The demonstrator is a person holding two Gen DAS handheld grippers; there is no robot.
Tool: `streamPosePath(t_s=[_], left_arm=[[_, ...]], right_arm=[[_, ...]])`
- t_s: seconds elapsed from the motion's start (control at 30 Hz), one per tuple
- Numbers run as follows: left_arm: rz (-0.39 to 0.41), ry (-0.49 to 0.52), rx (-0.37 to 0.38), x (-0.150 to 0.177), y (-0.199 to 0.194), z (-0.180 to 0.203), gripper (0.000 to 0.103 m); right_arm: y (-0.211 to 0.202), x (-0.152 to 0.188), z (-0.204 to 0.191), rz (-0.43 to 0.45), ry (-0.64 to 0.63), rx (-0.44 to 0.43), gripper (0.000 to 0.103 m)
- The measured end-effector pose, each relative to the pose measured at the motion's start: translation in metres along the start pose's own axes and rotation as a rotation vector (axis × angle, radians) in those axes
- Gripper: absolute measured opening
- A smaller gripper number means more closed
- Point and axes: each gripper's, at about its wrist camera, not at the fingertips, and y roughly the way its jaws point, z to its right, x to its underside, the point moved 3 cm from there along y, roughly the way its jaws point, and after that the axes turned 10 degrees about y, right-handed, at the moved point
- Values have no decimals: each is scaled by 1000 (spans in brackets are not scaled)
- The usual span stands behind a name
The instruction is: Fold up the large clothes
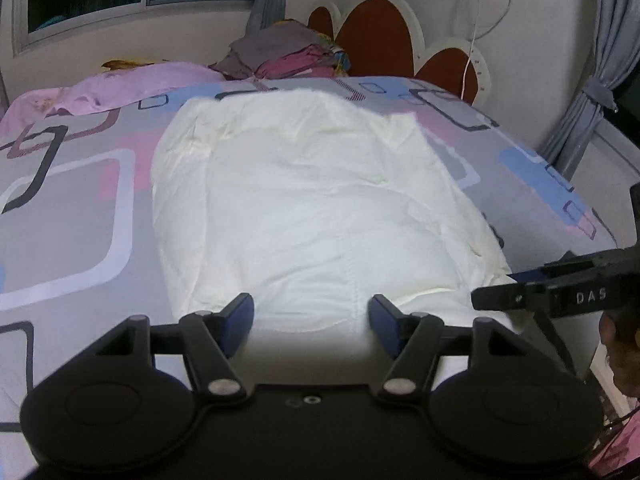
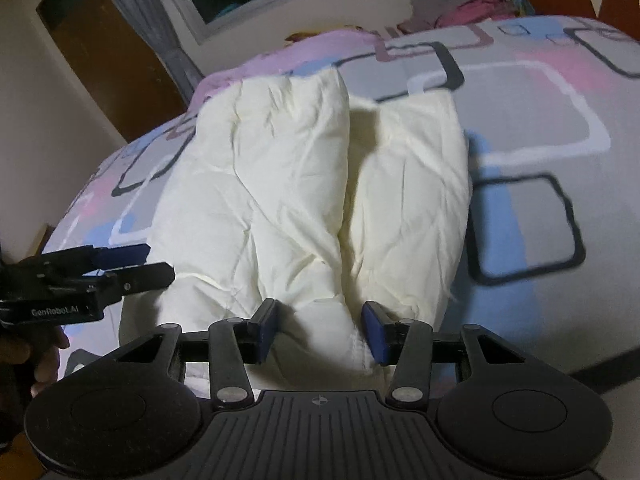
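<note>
my left tongs [image 1: 311, 316] and right tongs [image 2: 320, 330] gape empty at six o'clock of the cream garment [image 2: 304, 184], lying partly folded on the bed [image 2: 540, 128], more folds likely left.

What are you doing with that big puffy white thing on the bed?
A person is folding a big cream-white padded garment on the patterned bed, with a gripper in each hand. The left gripper and the right gripper are both open at its near edge, not gripping it.
</note>
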Motion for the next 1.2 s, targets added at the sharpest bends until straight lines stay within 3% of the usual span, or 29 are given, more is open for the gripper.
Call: streamPosePath(t_s=[0.2,0.33,0.4,0.47,0.57,0.7,0.83,0.87,0.9,0.97,1.07,1.2], left_arm=[[-29,25,-24,15,20,1,64],[-45,14,-17,8,14,-2,64],[-10,6,-36,-1,-1,-7,65],[55,8,-65,-11,-16,-14,84],[131,-28,-93,-33,-22,-32,81],[159,-70,-98,-62,-5,-48,75],[162,-73,-123,-89,18,-45,73],[167,-60,-140,-95,22,-45,73],[173,-55,-146,-102,25,-47,73],[181,-64,-147,-114,27,-50,73],[178,-85,-116,-124,35,-58,65],[94,-111,-18,-125,73,-58,63]], right_arm=[[22,14,10,37,38,16,47],[8,6,4,34,43,34,47],[-13,-9,2,106,63,20,47],[-31,-29,0,171,66,6,47],[-38,-62,-13,235,37,0,47],[-20,-98,-44,271,-61,8,47],[12,-115,-61,244,-132,40,47],[19,-117,-62,240,-143,59,44],[25,-121,-61,240,-146,72,32],[25,-132,-55,267,-110,51,28],[31,-148,-50,257,-105,45,28],[64,-157,-39,127,-102,99,29]])
